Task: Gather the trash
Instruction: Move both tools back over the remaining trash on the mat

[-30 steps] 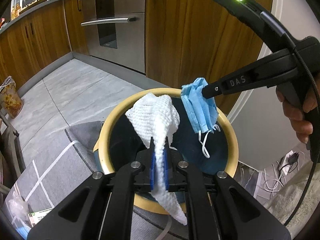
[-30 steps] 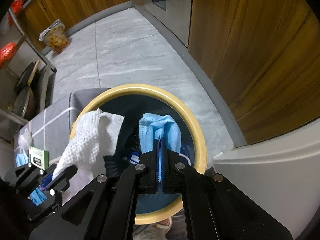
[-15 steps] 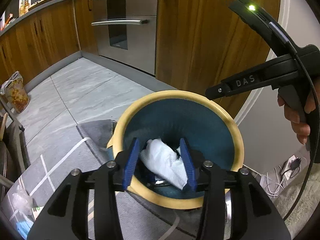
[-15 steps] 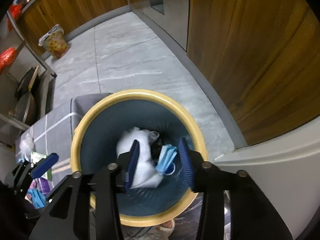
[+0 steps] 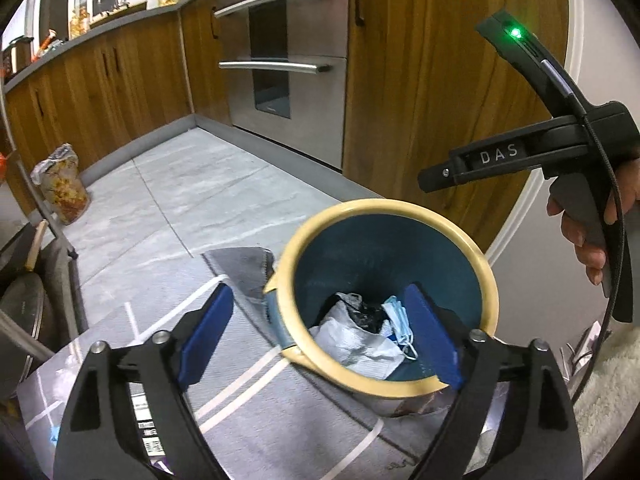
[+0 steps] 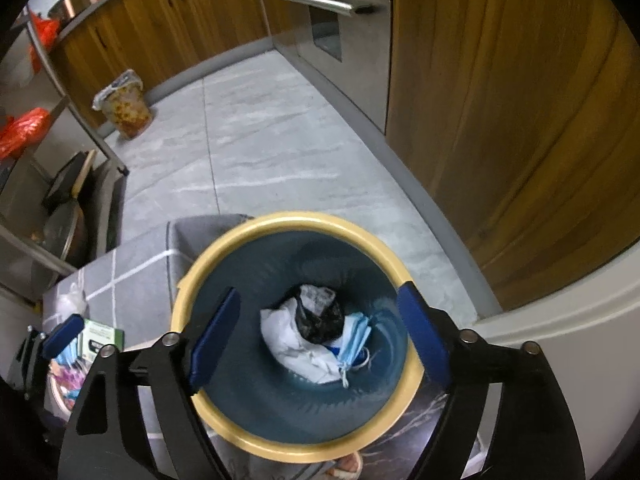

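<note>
A dark blue trash bin with a yellow rim stands on the floor below both grippers. At its bottom lie a white paper towel, a blue face mask and a dark crumpled scrap. My left gripper hangs above the bin, its jaws still opening with nothing between them. My right gripper hovers straight over the bin mouth, jaws also opening and empty. In the left wrist view the right gripper's side shows, held by a hand.
A grey rug with white lines lies beside the bin, with packets and wrappers on it. Wooden cabinets and an oven stand behind. A lined waste basket sits by the far cabinets. A metal rack is at left.
Both grippers went from shut to wide open. The paper towel dropped from the left one and the mask from the right one into the bin. Both grippers rose a little.
</note>
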A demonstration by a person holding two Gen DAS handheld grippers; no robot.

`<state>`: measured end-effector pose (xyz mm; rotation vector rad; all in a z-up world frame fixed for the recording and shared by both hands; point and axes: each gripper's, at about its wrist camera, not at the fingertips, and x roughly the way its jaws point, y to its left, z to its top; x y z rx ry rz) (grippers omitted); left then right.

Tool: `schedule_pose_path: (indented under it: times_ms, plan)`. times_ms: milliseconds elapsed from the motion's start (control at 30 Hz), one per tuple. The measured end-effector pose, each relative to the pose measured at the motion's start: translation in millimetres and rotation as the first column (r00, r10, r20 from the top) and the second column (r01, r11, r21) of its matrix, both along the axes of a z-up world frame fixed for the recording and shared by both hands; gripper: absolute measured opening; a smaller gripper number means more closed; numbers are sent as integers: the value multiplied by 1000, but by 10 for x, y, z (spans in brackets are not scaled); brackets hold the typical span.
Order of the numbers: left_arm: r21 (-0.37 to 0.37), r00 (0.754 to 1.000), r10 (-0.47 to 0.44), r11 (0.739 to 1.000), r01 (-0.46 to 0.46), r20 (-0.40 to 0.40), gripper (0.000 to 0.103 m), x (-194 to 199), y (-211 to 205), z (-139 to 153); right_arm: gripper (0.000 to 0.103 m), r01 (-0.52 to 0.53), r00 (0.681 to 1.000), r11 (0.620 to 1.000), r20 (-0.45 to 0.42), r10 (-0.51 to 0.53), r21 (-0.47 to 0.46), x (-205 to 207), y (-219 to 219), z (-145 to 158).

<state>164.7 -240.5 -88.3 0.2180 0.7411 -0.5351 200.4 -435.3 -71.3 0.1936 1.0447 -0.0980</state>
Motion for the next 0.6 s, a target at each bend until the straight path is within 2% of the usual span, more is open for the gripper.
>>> schedule_pose_path:
  times_ms: [167,300,467,600]
  plan:
    - [-6,999,29,1000,-29,32,95,-80,185,147,88,-12,996,999,93,15,-37,-68,136,215]
    - [3,996,48,999,-48,70,95,-183,380,331,90,-69,981,997,177,76,-42,-134,382,416]
    - [8,991,88,996,-89,100,97,-323,716,521,91,-167,962,985,211,172,-42,-228,737,535]
    - [57,982,148,986,-155,114,97,-423,1082,582,92,-215,954,977,211,212,-9,-339,976,568]
